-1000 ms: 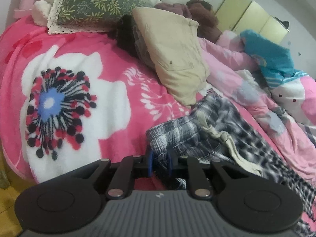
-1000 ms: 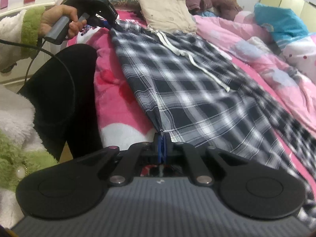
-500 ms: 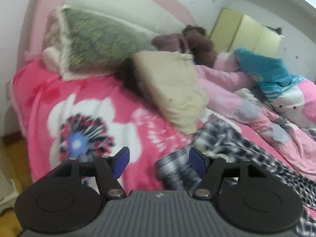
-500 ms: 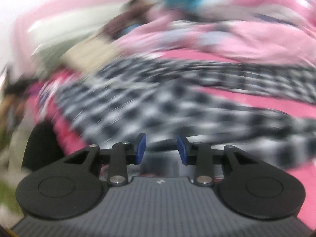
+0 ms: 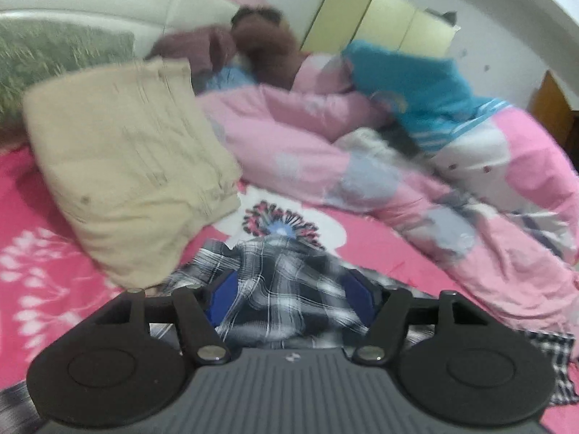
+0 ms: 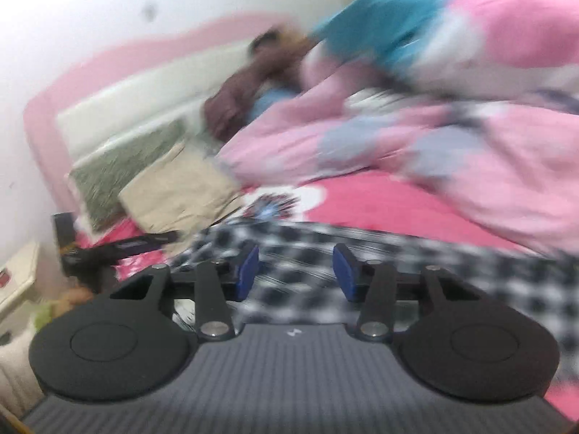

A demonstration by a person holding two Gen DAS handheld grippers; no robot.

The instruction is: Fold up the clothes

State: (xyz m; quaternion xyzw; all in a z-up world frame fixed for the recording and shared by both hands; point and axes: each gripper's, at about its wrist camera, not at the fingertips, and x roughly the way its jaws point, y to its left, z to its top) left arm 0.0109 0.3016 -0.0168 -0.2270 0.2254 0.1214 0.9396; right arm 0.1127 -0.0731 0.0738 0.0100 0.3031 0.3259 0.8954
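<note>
Both my grips have let go of the black-and-white plaid trousers [image 5: 286, 289] since a second ago — back then each pair of jaws was pinched tight on an edge of the fabric, and now both stand wide apart. My left gripper [image 5: 289, 298] hangs over a bunched mound of that plaid cloth, blue pads [image 5: 222, 298] on either side of it with a gap showing, nothing clamped. The view has swung too: the big flower print that filled the left side before is gone, and I'm facing up the bed.

The trousers lie on the hot-pink floral fleece blanket [image 5: 39, 264], just below the folded beige garment [image 5: 123, 166], which leans against the green patterned pillow [image 5: 54, 50]. To the right runs the rumpled pale-pink quilt [image 5: 325, 137], with a teal garment [image 5: 416, 83] lying on it near the cream wardrobe doors [image 5: 380, 14]. A brown plush toy [image 5: 267, 43] sits by the headboard.

My right gripper [image 6: 295, 271] is blurred but readable — fingers spread, blue pads [image 6: 248, 267] well apart, the plaid fabric [image 6: 398, 264] stretched flat across the blanket under and beyond them. At the left edge of this view I catch the dark body of the other gripper [image 6: 108, 249], low beside the beige garment [image 6: 173, 188].
</note>
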